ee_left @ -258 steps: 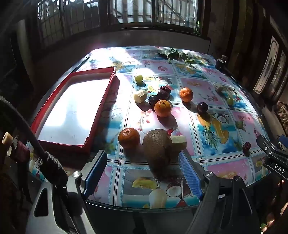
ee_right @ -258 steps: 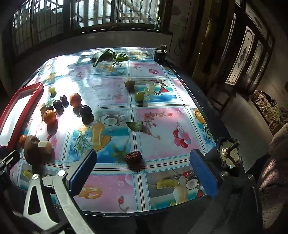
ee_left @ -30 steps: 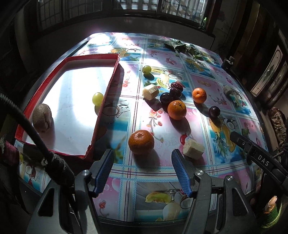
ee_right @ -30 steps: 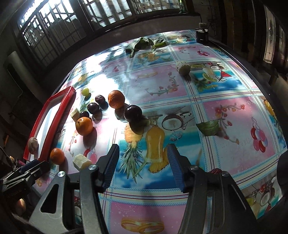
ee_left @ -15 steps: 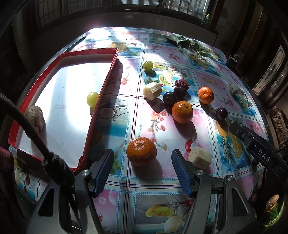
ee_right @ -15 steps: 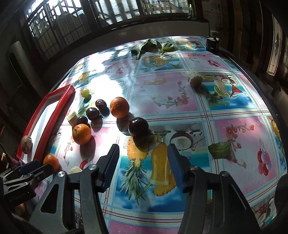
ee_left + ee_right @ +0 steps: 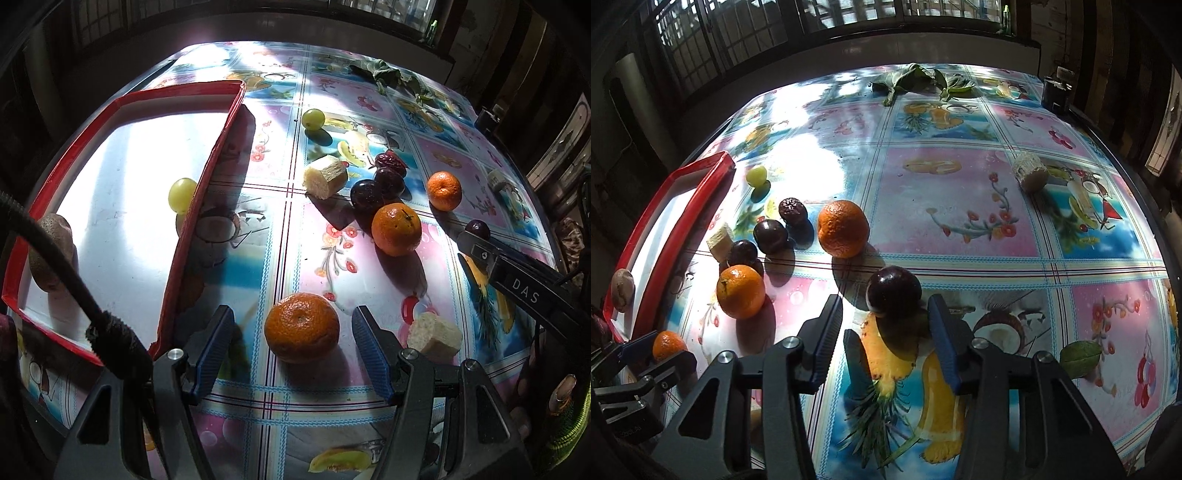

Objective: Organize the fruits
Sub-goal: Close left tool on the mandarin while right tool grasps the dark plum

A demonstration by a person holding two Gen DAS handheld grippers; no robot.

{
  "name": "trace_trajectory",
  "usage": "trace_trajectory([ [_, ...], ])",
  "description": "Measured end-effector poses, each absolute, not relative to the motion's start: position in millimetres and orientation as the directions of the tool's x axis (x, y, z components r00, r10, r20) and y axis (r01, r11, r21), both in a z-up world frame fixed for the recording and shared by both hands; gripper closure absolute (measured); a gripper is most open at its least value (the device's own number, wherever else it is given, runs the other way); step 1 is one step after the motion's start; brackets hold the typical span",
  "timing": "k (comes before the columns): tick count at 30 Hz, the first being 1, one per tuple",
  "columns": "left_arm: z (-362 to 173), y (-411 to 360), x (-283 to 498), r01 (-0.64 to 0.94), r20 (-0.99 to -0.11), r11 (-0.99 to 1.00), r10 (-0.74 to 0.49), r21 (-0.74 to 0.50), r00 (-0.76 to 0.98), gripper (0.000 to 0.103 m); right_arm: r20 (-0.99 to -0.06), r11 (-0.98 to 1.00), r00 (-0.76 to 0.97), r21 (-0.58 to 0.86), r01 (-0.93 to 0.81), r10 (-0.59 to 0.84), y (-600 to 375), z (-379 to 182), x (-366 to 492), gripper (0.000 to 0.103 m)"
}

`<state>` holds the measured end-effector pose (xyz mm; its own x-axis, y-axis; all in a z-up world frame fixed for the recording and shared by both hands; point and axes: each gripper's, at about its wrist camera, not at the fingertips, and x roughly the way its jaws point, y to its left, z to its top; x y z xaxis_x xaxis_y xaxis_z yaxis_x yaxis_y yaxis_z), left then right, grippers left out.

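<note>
Left wrist view: red tray [image 7: 207, 177] holds a kiwi [image 7: 51, 254] and one green grape [image 7: 182, 194]; judged early, since the oranges, dark plums, second grape and sugarcane pieces lie loose on the worktop [image 7: 280, 240]. Left claw [image 7: 291, 349] is open, low, straddling the nearest mandarin [image 7: 302, 326] without touching. Right claw [image 7: 884, 332] is open, fingers flanking a dark plum [image 7: 894, 290].

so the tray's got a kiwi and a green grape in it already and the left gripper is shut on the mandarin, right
Not quite. In the left wrist view the left gripper is open, its jaws on either side of the mandarin without touching it. The tray does hold a kiwi and a green grape.
</note>
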<state>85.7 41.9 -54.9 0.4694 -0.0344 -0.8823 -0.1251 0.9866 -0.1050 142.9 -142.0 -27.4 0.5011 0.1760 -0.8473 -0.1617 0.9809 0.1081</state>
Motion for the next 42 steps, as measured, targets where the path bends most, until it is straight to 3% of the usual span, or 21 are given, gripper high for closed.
trace_trajectory([
  [4,-55.6,38.3,87.3,-0.118,-0.878,0.990,-0.009,-0.074,0.478,0.041,-0.853,0.984,0.500,0.076,-0.159,0.147,-139.2,-27.4,148.9,0.067],
  [10,-53.7,37.4,89.8,-0.117,-0.875,0.992,0.009,-0.055,0.485,0.066,-0.851,0.984,0.499,0.107,-0.142,0.164,-143.3,-26.7,146.4,0.071],
  [31,-32.9,34.7,78.6,-0.132,-0.849,0.991,0.045,-0.029,0.527,0.067,-0.835,0.981,0.516,0.139,-0.137,0.190,-147.5,-8.5,114.7,0.071],
  [42,-26.3,36.8,73.7,-0.183,-0.835,0.983,0.122,0.026,0.537,0.067,-0.832,0.982,0.523,0.135,-0.134,0.186,-145.7,-3.4,104.3,0.071],
])
